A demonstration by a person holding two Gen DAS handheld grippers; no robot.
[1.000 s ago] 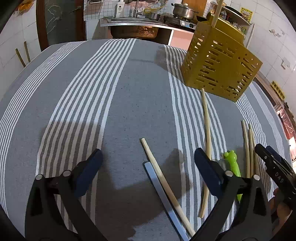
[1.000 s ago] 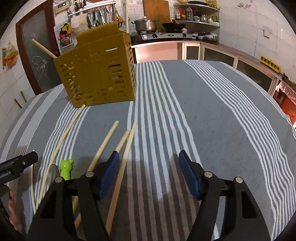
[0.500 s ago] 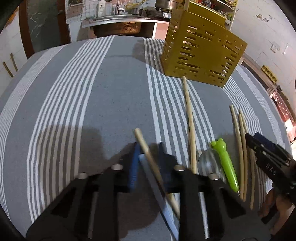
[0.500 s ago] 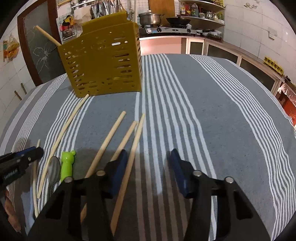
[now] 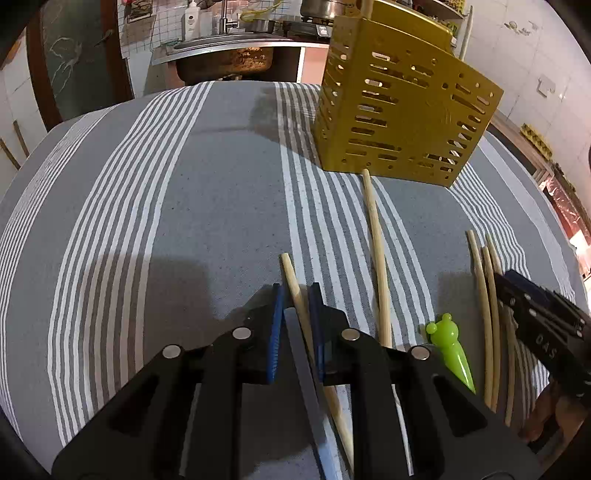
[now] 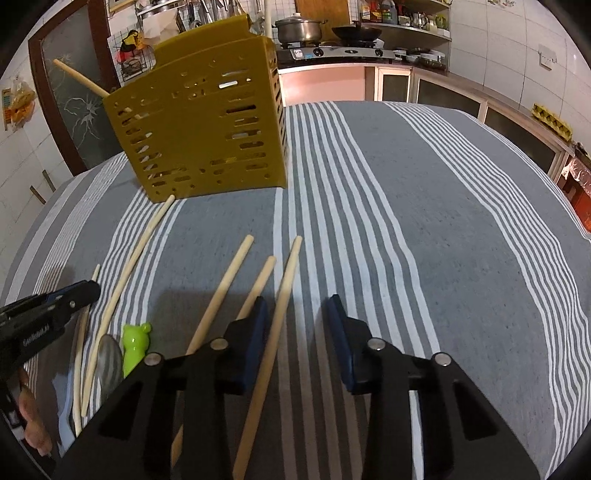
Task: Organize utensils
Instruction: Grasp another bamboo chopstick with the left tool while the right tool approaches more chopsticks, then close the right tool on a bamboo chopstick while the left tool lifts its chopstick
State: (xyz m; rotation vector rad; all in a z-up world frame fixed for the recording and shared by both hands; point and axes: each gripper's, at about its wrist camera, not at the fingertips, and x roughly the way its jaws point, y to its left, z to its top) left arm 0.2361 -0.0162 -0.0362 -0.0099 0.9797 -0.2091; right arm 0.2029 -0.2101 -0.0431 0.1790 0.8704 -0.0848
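Note:
In the left wrist view my left gripper (image 5: 295, 295) is shut on a wooden chopstick (image 5: 289, 271), with a flat grey utensil handle (image 5: 304, 373) caught beside it between the pads. My right gripper (image 6: 297, 306) is closing. One chopstick (image 6: 286, 280) lies between its jaws close to the left pad; the right pad stands clear of it. Two more chopsticks (image 6: 229, 284) lie just to its left. A green bear-handled spoon (image 5: 448, 350) and a long chopstick (image 5: 375, 240) rest between the grippers. The yellow slotted holder (image 6: 199, 129) stands beyond them, one chopstick (image 6: 77, 77) poking out.
A grey striped cloth (image 5: 207, 206) covers the table. A person's hand (image 5: 546, 417) shows behind the right gripper. Behind the table are a sink counter (image 5: 229, 48) and a stove with a pot (image 6: 299, 29). Cabinets (image 6: 517, 129) run along the right.
The left jaws have closed from wide open onto the chopstick and grey handle, and the view has shifted toward the holder. The right jaws have narrowed around their chopstick.

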